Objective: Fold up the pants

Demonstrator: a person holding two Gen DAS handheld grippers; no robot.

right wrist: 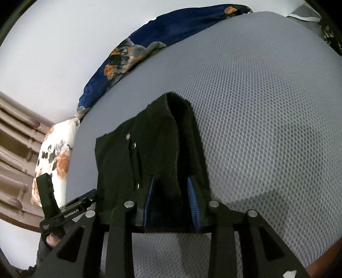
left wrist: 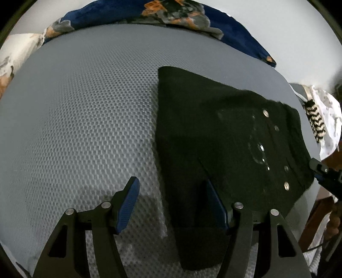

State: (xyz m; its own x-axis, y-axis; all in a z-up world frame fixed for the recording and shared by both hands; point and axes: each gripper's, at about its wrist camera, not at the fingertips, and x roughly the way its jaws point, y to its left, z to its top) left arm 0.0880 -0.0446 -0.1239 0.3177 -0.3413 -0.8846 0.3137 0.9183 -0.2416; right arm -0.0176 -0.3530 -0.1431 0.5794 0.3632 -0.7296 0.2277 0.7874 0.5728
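Observation:
Black pants [left wrist: 213, 132] with metal snap buttons lie folded on a grey mesh mattress [left wrist: 85, 107]. My left gripper [left wrist: 173, 192] is open just above the mattress, its left blue pad [left wrist: 128, 205] over bare mesh and its right pad [left wrist: 215, 205] over the pants' near edge. In the right wrist view the pants [right wrist: 154, 145] run away from me. My right gripper [right wrist: 172, 188] has its blue pads on either side of a raised fold of the black cloth and holds it. The other gripper [right wrist: 62, 209] shows at the left of that view.
A blue floral blanket [left wrist: 171, 12] lies along the far edge of the mattress against a white wall. A white floral pillow [right wrist: 53, 158] lies at one end. A striped black-and-white item [left wrist: 316, 119] lies by the right edge, and brown wooden furniture [right wrist: 12, 149] stands beyond.

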